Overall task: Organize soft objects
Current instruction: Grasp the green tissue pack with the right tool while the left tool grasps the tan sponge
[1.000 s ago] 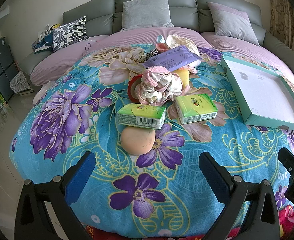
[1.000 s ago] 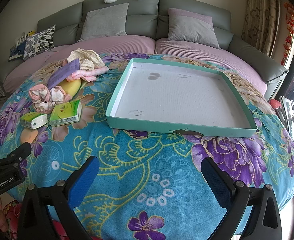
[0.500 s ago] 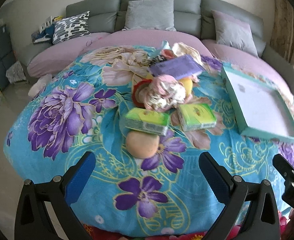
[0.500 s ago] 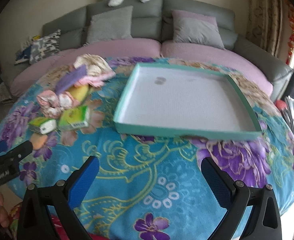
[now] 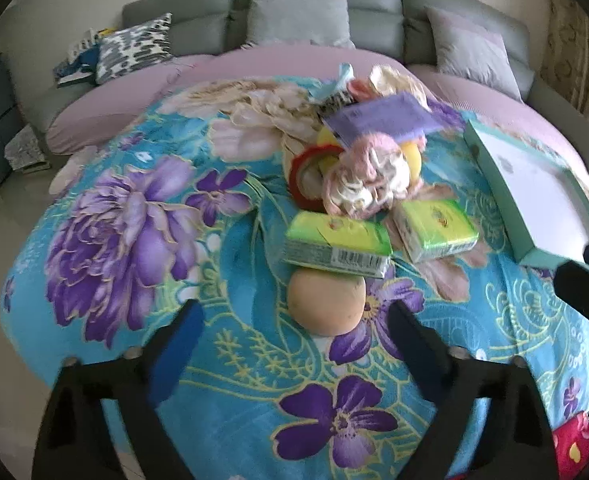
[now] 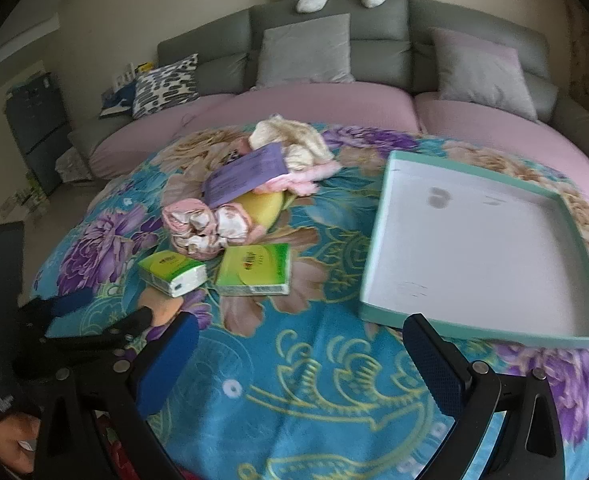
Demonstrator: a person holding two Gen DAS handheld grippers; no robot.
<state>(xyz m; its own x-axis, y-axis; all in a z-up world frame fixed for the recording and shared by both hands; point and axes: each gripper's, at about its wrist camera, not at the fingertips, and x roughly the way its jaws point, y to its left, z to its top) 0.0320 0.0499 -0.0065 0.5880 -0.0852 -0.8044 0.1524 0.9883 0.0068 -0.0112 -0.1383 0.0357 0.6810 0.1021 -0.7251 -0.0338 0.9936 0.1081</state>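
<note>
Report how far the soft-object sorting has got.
Done: nothing; the teal tray holds no items. In hand: nothing; left gripper, jaws just narrowing, frames the peach-coloured ball without touching; right gripper open. Left: ball, both green tissue packs, pink cloth bundle.

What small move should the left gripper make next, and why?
Probably ease forward until the peach-coloured soft ball sits between the jaws: the left gripper, just narrowing with nothing inside, already faces it, and the teal tray is empty.

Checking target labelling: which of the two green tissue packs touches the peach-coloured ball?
The left green tissue pack, barcode side facing the camera; its edge overlaps the ball. The other pack lies apart, nearer the tray.
</note>
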